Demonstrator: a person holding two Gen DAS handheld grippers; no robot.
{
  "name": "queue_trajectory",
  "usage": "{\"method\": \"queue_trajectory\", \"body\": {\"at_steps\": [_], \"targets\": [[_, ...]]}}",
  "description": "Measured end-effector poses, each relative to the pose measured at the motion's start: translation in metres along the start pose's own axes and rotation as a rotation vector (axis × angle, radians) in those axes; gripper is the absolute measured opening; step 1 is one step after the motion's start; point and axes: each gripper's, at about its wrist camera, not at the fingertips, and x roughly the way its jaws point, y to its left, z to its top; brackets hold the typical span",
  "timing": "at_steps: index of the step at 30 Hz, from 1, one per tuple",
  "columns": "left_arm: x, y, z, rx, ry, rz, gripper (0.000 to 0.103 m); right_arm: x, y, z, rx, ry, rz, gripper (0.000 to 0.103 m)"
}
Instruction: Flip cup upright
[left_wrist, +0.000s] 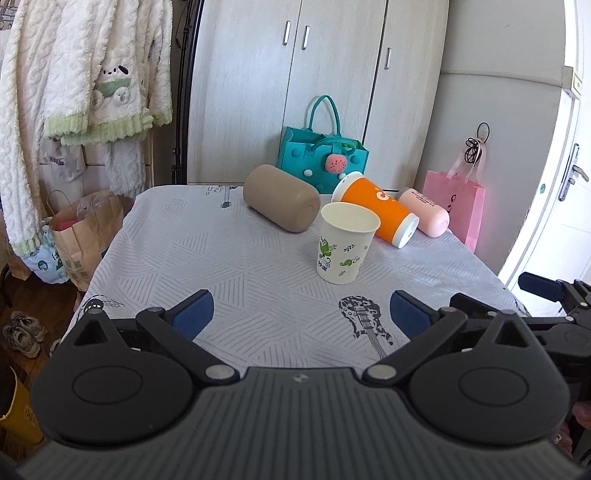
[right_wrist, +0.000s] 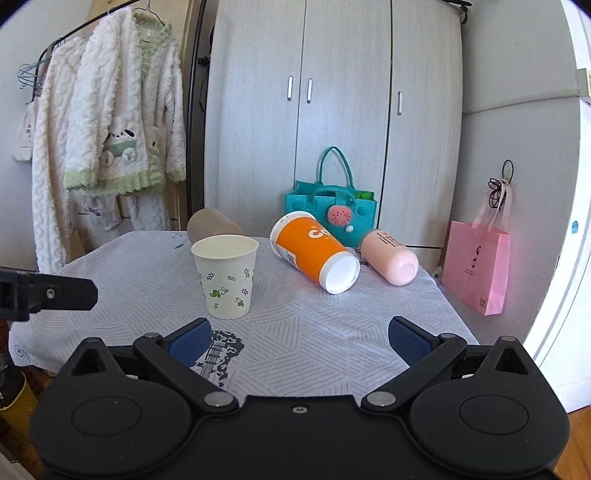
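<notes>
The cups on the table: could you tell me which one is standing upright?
The white paper cup with green leaf prints, mouth up. The orange cup, the pink bottle and the tan cup all lie on their sides.

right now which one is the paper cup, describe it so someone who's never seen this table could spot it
Start at the table with the pale patterned cloth, in front of the grey wardrobe. Four containers sit on it; the paper cup is the one nearest the front. It alone stands upright, mouth open, white with small green leaf prints, while the tan, orange and pink ones lie on their sides.
</notes>
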Motion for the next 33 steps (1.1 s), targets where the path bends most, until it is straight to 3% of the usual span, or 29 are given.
{"method": "queue_trajectory", "body": {"at_steps": [8, 22, 28, 33], "targets": [[0.011, 0.008, -0.003, -0.009, 0.024, 0.044, 0.103, 0.005, 0.005, -0.002, 0.016, 0.03, -0.018, 0.103], [0.022, 0.013, -0.009, 0.001, 0.017, 0.057, 0.103, 0.009, 0.005, -0.003, 0.023, 0.056, -0.071, 0.103], [0.02, 0.003, -0.014, 0.069, 0.0, 0.108, 0.103, 0.011, 0.007, -0.002, 0.025, 0.062, -0.072, 0.103], [0.021, 0.005, -0.015, 0.027, 0.009, 0.105, 0.103, 0.009, 0.007, -0.003, 0.031, 0.059, -0.086, 0.103]]}}
